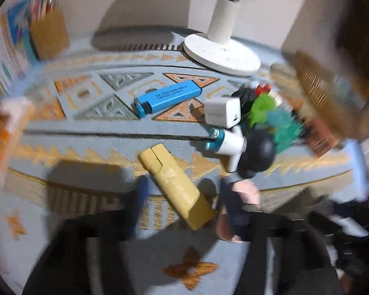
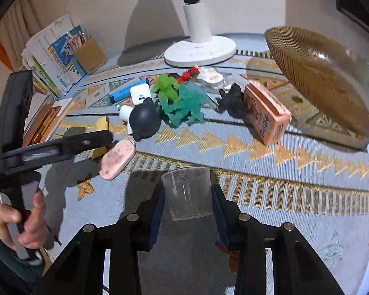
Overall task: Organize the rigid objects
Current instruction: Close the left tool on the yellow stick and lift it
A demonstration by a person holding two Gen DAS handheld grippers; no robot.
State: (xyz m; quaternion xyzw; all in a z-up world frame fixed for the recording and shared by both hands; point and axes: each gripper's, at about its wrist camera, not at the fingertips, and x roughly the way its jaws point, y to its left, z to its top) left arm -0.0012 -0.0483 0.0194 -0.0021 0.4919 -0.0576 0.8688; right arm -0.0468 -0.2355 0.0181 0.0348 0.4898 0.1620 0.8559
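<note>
**Two grippers over a cluttered patterned cloth**

Only the right wrist view showed the right gripper (image 2: 187, 204) closed on a clear measuring cup (image 2: 188, 193), its blue pads against both walls, the cup upright, translucent, with faint graduation marks. The same view alone took in the ribbed amber bowl (image 2: 324, 78) standing tilted at the right, the pink carton (image 2: 267, 111) lying near it, and the person's hand (image 2: 24, 223) gripping the left tool's handle.

The left wrist view, heavily blurred, gave the closer look at the yellow case (image 1: 176, 184), an oblong pale-yellow block lying slantwise on the cloth (image 1: 86, 127) between the fingers of the left gripper (image 1: 182, 196). The jaws stood apart with gaps on either side of the case, not pressing it. A pink oval case (image 1: 243, 196) lay just at the right finger.

Both views shared the blue lighter (image 1: 167, 97), the white charger (image 1: 223, 111), the black round toy (image 1: 258, 153) and the green figures (image 2: 182, 103) clustered before the white lamp base (image 1: 221, 54).
</note>
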